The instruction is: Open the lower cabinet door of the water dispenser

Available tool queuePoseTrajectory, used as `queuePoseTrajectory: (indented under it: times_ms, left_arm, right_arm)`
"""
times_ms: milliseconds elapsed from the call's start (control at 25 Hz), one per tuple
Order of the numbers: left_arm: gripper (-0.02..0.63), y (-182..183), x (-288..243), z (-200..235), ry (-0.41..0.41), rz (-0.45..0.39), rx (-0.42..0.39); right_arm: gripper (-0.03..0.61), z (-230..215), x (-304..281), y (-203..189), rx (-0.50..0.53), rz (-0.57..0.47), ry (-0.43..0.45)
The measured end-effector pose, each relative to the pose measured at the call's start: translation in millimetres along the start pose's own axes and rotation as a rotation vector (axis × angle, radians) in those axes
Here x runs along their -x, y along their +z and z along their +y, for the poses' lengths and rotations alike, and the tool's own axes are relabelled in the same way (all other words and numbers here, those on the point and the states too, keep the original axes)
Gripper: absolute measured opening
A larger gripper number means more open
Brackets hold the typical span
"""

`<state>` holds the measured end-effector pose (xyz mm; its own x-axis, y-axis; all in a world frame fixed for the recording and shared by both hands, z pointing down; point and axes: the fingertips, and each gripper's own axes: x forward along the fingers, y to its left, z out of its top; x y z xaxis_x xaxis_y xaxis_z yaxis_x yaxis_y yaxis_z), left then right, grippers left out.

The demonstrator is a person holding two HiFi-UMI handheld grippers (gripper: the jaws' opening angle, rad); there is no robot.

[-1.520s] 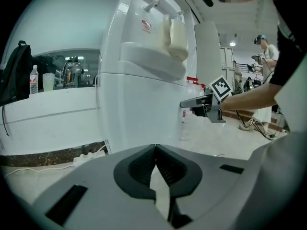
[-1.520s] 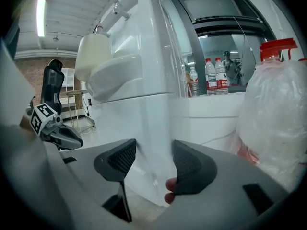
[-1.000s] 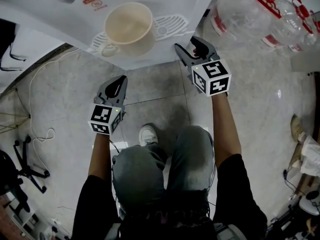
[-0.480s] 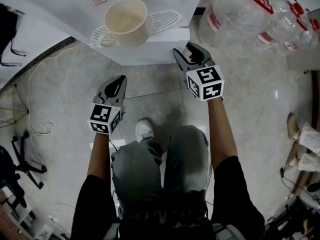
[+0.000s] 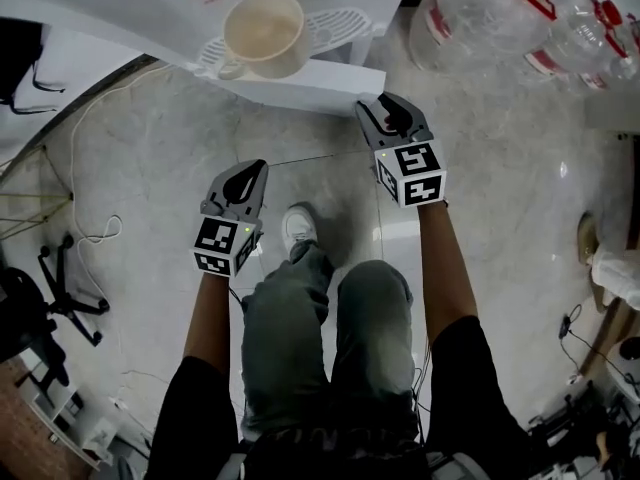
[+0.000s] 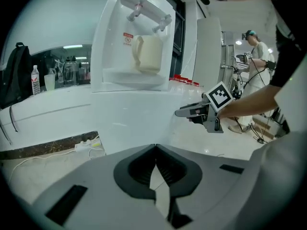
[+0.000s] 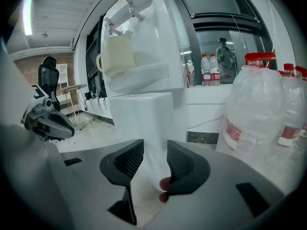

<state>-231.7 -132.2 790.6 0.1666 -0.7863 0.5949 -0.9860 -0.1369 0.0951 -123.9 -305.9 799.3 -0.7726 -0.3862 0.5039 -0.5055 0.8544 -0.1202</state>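
Right claw (image 5: 385,108), centre-right: jaws half apart, just closing, nothing between. Left claw (image 5: 243,178): jaws together, empty. You're approaching; next, catch the door (image 7: 139,123) edge, pull.

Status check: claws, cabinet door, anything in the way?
Left claw shut, empty. Right claw part-open, just been closing, nothing between. Door looks shut. Nothing in the way.

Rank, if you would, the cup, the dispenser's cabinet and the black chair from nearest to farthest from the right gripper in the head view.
1. Dispenser's cabinet, just ahead of the right gripper.
2. Cup, on the drip tray higher up, further left.
3. Black chair, on the floor at the far left edge.
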Motion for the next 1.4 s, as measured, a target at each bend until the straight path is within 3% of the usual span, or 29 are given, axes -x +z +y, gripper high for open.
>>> queuePoseTrajectory:
  times_ms: [160,640,1040,1400]
  left_arm:
    - [0.012,3,15,-8,-0.004,0.044,0.027]
    - [0.012,-10,55,-32,0.022,0.06,0.068]
    - [0.012,-44,92,-13,0.033,0.06,0.067]
    - [0.012,-48,154,-22,-0.02,0.087,0.097]
  right_arm:
    - [0.152,7,8,-4,-0.031,0.037,-0.006]
    - [0.136,57,38,-26,-0.032,0.108,0.031]
    - [0.127,93,50,-39,-0.07,0.109,-0.037]
    - [0.12,168,66,-61,-0.017,0.267,0.013]
